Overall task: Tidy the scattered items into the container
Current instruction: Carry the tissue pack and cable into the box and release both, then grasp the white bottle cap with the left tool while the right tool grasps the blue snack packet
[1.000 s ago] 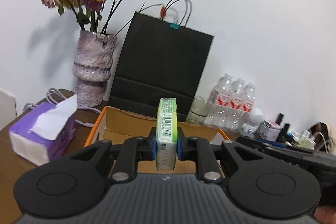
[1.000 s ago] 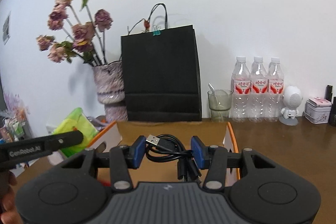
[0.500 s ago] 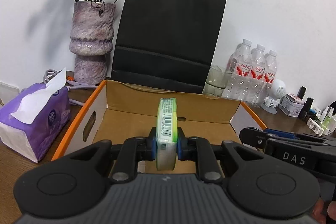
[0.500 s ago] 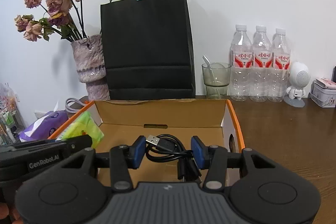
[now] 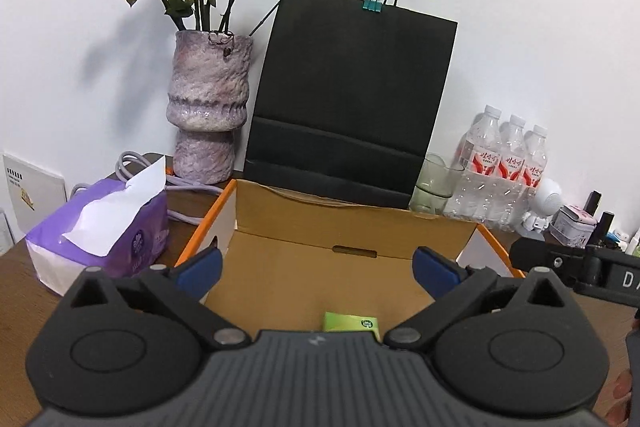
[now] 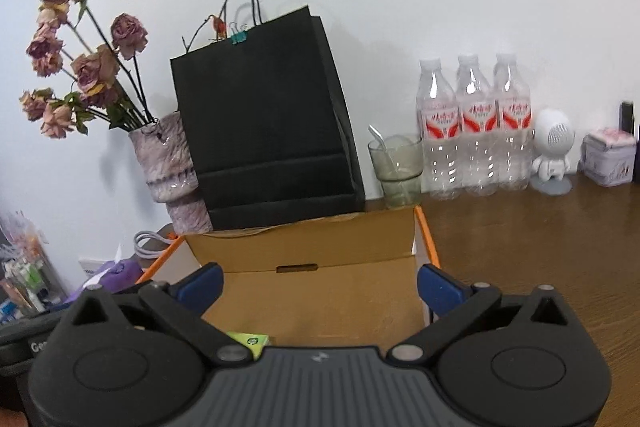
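An open cardboard box with orange edges stands on the brown table in front of both grippers. My left gripper is open and empty above the box. A green packet lies on the box floor just below it; it also shows in the right wrist view. My right gripper is open and empty over the box. The black USB cable is hidden from both views.
Behind the box stand a black paper bag, a purple vase of dried roses, a glass, three water bottles and a small white figure. A purple tissue pack lies to the left.
Both grippers have opened. The green packet has dropped from the left gripper into the box, and the black cable has left the right gripper and is out of sight.
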